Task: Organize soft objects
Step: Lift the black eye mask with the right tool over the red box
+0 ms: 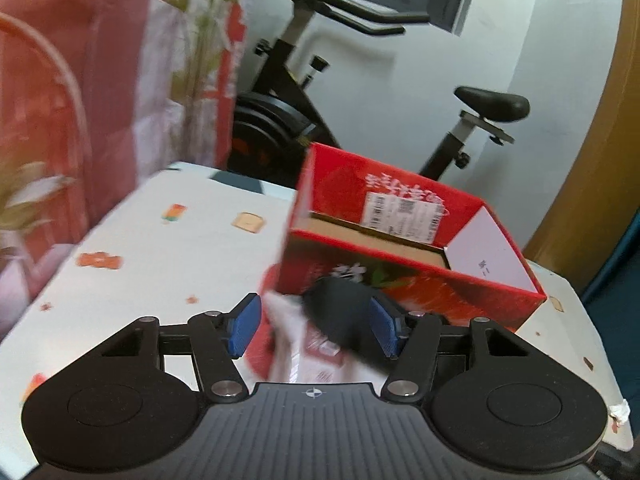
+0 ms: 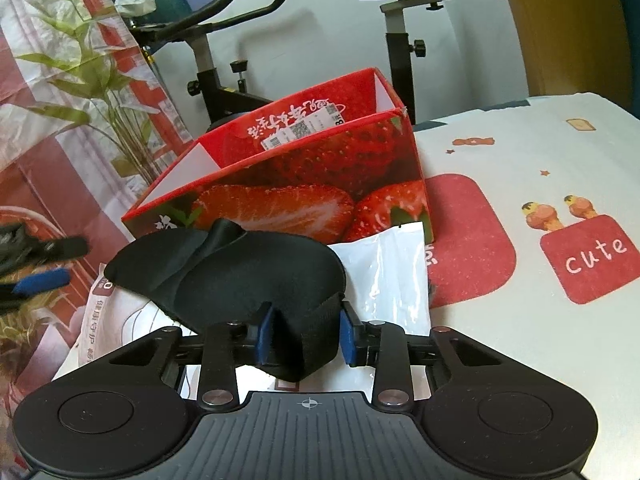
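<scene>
In the left wrist view, the left gripper has its fingers half open around the blurred black sleep mask, just before the strawberry box; contact unclear. In the right wrist view, the right gripper pinches the mask's strap end; soft, light, best held by its edge.

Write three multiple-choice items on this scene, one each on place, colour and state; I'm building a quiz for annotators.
1. Where does the black padded eye mask lie?
A. inside the box
B. on a white plastic pouch in front of the red strawberry-print cardboard box
C. on the bike seat

2. What colour are the right gripper pads?
A. blue
B. green
C. white

3. What is the right gripper's state?
A. wide open
B. shut on nothing
C. shut on the mask's strap

B: mask rests on the pouch. A: pads are blue. C: pads press the strap.
</scene>
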The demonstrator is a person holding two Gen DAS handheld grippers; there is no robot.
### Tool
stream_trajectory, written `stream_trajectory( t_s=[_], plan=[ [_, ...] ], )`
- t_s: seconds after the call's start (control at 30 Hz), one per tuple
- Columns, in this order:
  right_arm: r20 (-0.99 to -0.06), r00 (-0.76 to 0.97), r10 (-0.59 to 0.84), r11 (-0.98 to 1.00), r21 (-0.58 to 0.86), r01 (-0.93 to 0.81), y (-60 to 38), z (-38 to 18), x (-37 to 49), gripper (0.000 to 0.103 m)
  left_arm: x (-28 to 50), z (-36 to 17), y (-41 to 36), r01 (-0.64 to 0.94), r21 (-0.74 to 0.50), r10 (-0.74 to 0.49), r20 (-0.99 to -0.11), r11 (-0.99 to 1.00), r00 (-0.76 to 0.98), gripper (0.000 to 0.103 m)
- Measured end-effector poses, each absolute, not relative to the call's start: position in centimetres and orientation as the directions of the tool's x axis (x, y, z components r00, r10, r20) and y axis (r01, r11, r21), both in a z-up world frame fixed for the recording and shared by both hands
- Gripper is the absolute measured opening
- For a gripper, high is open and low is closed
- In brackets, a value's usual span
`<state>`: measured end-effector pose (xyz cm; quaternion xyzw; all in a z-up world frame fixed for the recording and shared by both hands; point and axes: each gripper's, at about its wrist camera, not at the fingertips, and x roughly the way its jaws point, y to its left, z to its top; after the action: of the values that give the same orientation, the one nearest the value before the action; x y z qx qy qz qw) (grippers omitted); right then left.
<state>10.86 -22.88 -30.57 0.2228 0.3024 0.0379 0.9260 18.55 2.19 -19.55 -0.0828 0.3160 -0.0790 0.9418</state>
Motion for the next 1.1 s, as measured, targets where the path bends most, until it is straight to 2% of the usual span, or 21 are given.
stream_trajectory(
  t_s=[0.2, 0.33, 0.57, 0.93, 1.1],
  plan=[
    [-0.551, 0.81, 0.201, 0.895, 0.44, 0.078, -23.4, -30.8, 10.9, 0.03, 23.0, -21.5, 1.1, 0.102, -0.189, -0.202, -0.651, 0.977, 0.732, 0.064],
    [-0.553, 0.81, 0.195, 0.898, 0.432, 0.079, -23.4, -30.9, 11.1, 0.03, 24.6, -22.3, 1.0, 0.129, -0.233, -0.257, -0.685, 0.964, 0.682, 0.066],
    [-0.555, 0.81, 0.189, 0.9, 0.428, 0.083, -23.4, -30.9, 10.9, 0.03, 24.7, -23.5, 0.4, 0.181, -0.249, -0.307, -0.705, 0.951, 0.64, 0.065],
    [-0.559, 0.81, 0.179, 0.9, 0.426, 0.095, -23.7, -30.8, 10.9, 0.03, 22.9, -23.4, 0.9, 0.201, -0.245, -0.316, -0.674, 0.948, 0.668, 0.045],
    [-0.558, 0.811, 0.177, 0.899, 0.427, 0.098, -23.7, -30.8, 10.9, 0.03, 21.8, -22.6, 0.4, 0.217, -0.199, -0.295, -0.657, 0.956, 0.694, 0.037]
  ],
)
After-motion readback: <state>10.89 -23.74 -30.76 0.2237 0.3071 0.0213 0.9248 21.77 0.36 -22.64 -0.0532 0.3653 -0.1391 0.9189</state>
